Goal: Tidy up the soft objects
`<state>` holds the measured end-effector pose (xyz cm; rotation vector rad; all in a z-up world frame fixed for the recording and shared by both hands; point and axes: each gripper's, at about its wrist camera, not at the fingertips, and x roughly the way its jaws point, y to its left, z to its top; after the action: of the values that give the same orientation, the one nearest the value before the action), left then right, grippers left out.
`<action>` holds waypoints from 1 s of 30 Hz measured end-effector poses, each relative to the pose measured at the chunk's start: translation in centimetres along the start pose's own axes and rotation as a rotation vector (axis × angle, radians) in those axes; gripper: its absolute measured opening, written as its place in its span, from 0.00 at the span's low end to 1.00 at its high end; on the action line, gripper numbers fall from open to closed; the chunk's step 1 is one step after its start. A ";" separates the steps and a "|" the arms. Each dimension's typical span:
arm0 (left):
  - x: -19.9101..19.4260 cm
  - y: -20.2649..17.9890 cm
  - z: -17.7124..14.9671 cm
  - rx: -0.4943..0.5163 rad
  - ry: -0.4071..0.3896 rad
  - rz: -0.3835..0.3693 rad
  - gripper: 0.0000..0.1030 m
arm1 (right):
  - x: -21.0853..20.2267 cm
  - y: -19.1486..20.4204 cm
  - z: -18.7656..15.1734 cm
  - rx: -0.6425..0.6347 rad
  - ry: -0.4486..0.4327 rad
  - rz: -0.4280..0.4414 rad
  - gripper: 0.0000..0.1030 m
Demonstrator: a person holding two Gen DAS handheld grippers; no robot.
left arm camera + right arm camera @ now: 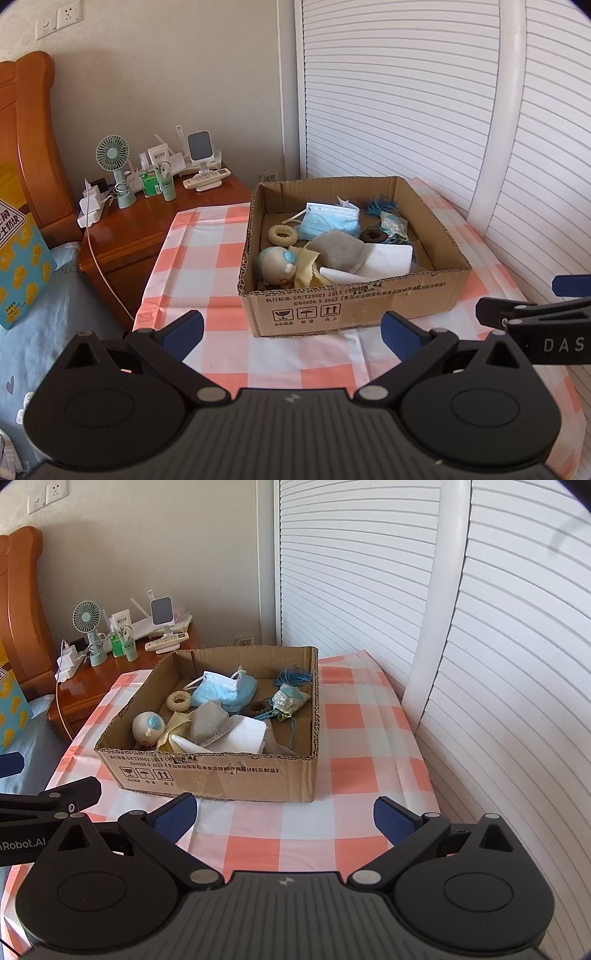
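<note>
- Cardboard box (343, 306) sits on the pink-and-white checked cloth (207, 236), open at the top, with every soft item visible lying inside it and none on the cloth around it
- Contents as seen from the right wrist view: a blue face mask (225, 690) toward the back, a cream ring (179, 700) just left of it, a round plush toy (148, 726) in the near left corner, a yellow cloth (171, 734) beside the toy, a grey cloth (208, 720) overlapping a white folded cloth (243, 736), a small patterned pouch (290, 701) near the right wall and a bundle of blue cord (291, 677) behind it
- Left gripper (293, 332) hovers low over the cloth just in front of the box, fingers spread wide and holding nothing
- Right gripper (284, 818) hovers likewise before the box's near wall, fingers released and empty
- Judgement on progress: the items lie jumbled and overlapping, so either sorting has not begun or gathering into the box is finished; the pictures alone cannot settle which
- If the box is the source, all of the work is left: each piece needs lifting out and arranging
- Nightstand (155, 214) with a small fan (114, 158) stands behind, apart from the task
</note>
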<state>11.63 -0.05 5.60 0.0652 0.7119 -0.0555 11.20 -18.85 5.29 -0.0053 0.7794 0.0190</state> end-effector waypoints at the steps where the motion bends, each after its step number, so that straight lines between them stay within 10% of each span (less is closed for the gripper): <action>1: 0.0 0.0 0.0 0.000 0.000 0.000 0.99 | 0.0 0.0 0.0 0.001 -0.001 0.000 1.00; 30: 0.0 -0.1 -0.1 0.000 0.003 -0.001 0.99 | -0.2 -0.1 -0.1 -0.001 -0.008 -0.004 1.00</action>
<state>11.54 -0.19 5.54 0.0645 0.7146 -0.0565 10.98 -18.98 5.38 -0.0077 0.7709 0.0156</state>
